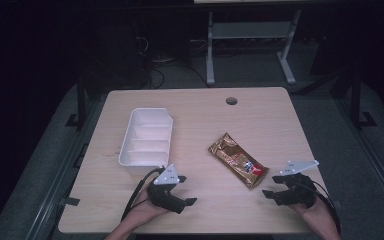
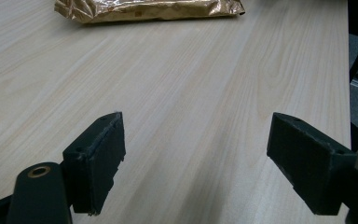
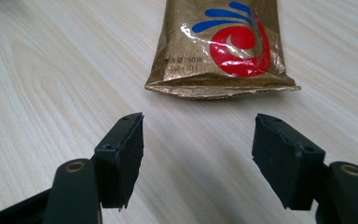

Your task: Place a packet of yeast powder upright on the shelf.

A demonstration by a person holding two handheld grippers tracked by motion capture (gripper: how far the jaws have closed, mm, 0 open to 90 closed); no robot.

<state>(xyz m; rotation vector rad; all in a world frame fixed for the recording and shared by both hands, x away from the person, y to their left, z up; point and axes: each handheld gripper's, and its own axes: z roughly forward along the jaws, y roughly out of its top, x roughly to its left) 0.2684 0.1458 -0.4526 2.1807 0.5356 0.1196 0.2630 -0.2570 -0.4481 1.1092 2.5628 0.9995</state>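
Gold snack packet (image 1: 237,160): one foil pouch, lying flat on the table, long axis diagonal in the high view, from the far left down to the near right. The end printed with a red and blue swirl points toward the right gripper; the plain gold end points toward the far side of the table. In the right gripper view the packet (image 3: 223,46) lies just ahead of the jaws, apart from them, crimped near edge facing them, long axis running straight away along the jaw line. In the left gripper view the packet (image 2: 149,9) lies well ahead of the jaws, its long side turned across them.

Table (image 1: 260,120): light wood grain top, small round grommet hole (image 1: 231,101) near the far edge.

White bin (image 1: 147,136): open plastic tray with cross dividers, long axis running near to far, just beyond the left gripper and to the left of the packet.

Left gripper (image 1: 180,192): held in a hand at the near edge, jaws spread wide apart, bare wood between them.

Right gripper (image 1: 275,186): held in a hand at the near right, jaws likewise wide apart, holding nothing, pointing toward the packet's printed end.
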